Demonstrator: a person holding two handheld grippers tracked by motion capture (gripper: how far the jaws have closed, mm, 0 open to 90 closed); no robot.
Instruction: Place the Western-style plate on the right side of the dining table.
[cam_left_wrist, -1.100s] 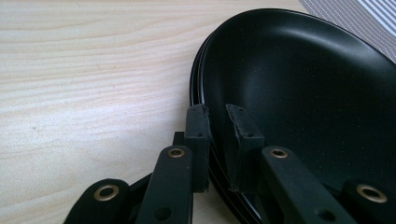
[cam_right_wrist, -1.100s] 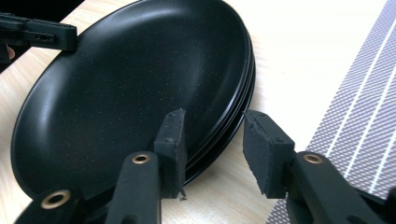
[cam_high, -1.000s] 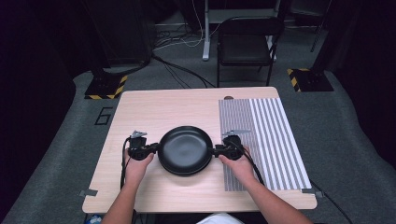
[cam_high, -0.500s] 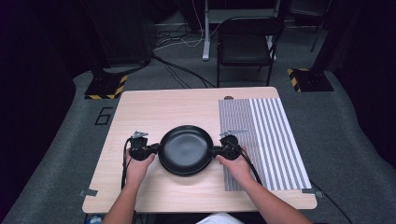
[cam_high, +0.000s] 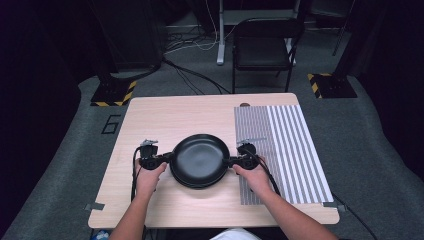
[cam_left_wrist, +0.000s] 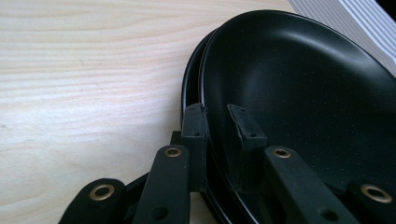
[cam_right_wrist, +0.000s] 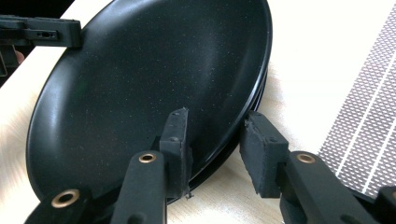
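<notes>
My left claw (cam_high: 167, 158) sits at the left rim of the stack of black plates (cam_high: 200, 160), lower centre of the high view. My right claw (cam_high: 234, 161) sits at the opposite rim. My left hand (cam_high: 148, 176) and right hand (cam_high: 256, 176) come in from the bottom edge.

Left gripper view: left claw (cam_left_wrist: 218, 122) straddles the rim of the top plate (cam_left_wrist: 299, 93), one jaw outside, one jaw over the inner surface. The gap is narrow and the rim runs through it; the jaws look closed on the rim. A second rim (cam_left_wrist: 191, 79) shows just beneath and to the left, so at least two plates are stacked. The wooden table (cam_left_wrist: 84, 84) takes up the left half of this frame.

Right gripper view: right claw (cam_right_wrist: 217, 135) has its left jaw over the top plate (cam_right_wrist: 140, 84), while its right jaw stands apart from the rim with table surface visible in the gap. This claw is part-open, not clamped. Lower plate edges (cam_right_wrist: 261, 93) show under the rim at right. The left claw (cam_right_wrist: 65, 32) appears at the far rim, upper left.

The striped grey mat (cam_high: 285, 150) covers the right part of the table (cam_high: 170, 115); the stack lies just left of it, on bare wood. Whether the stack rests on the table or is raised, I cannot tell.

A folding chair (cam_high: 262, 47) stands beyond the table, top centre.
</notes>
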